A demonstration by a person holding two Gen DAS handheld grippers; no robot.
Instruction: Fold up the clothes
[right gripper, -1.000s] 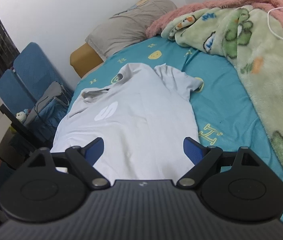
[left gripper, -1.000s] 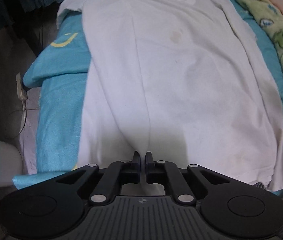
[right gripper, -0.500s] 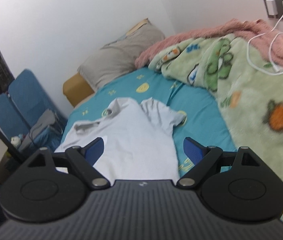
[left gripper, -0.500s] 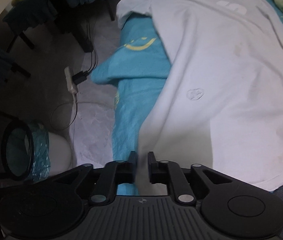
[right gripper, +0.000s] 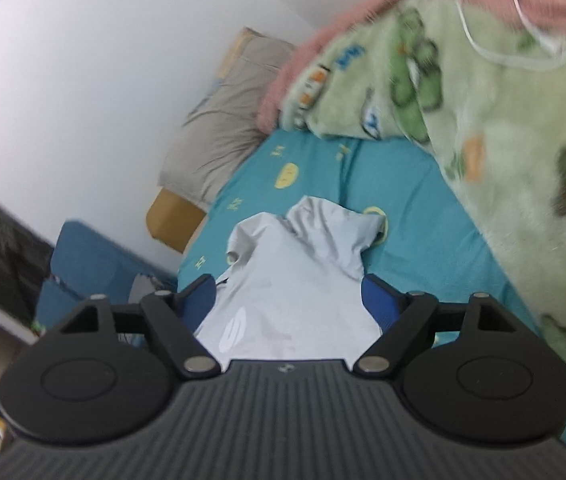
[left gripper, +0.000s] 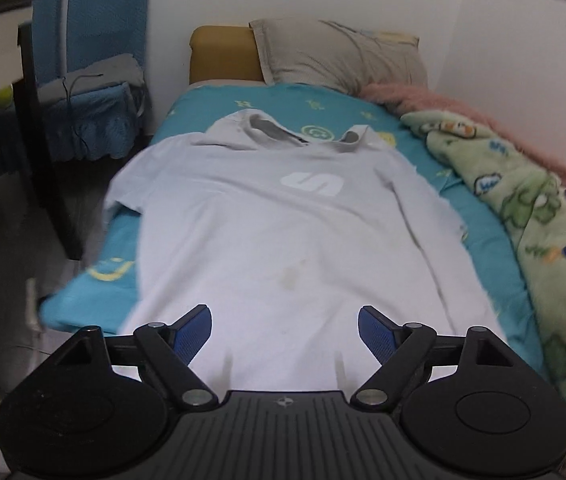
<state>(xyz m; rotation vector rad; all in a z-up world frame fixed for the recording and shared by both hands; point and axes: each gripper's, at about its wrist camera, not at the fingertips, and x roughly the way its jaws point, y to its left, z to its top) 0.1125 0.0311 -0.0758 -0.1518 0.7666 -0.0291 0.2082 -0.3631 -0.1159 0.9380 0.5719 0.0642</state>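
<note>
A: Left gripper [left gripper: 285,330] was pinched on the shirt [left gripper: 283,240] hem a second ago; its jaws have just been opening, nothing between them now.

B: Right gripper [right gripper: 289,300] spread too, closing slightly, empty.

A: Shirt lies flat, lengthwise down the bed [left gripper: 211,104], collar toward the pillow [left gripper: 339,56].

B: Chair [left gripper: 95,60] left, white wall [left gripper: 463,20] behind, green blanket [left gripper: 523,200] right.

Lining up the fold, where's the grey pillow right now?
Left wrist view: the grey pillow lies at the bed's head against the wall, beyond the T-shirt's collar.
</note>
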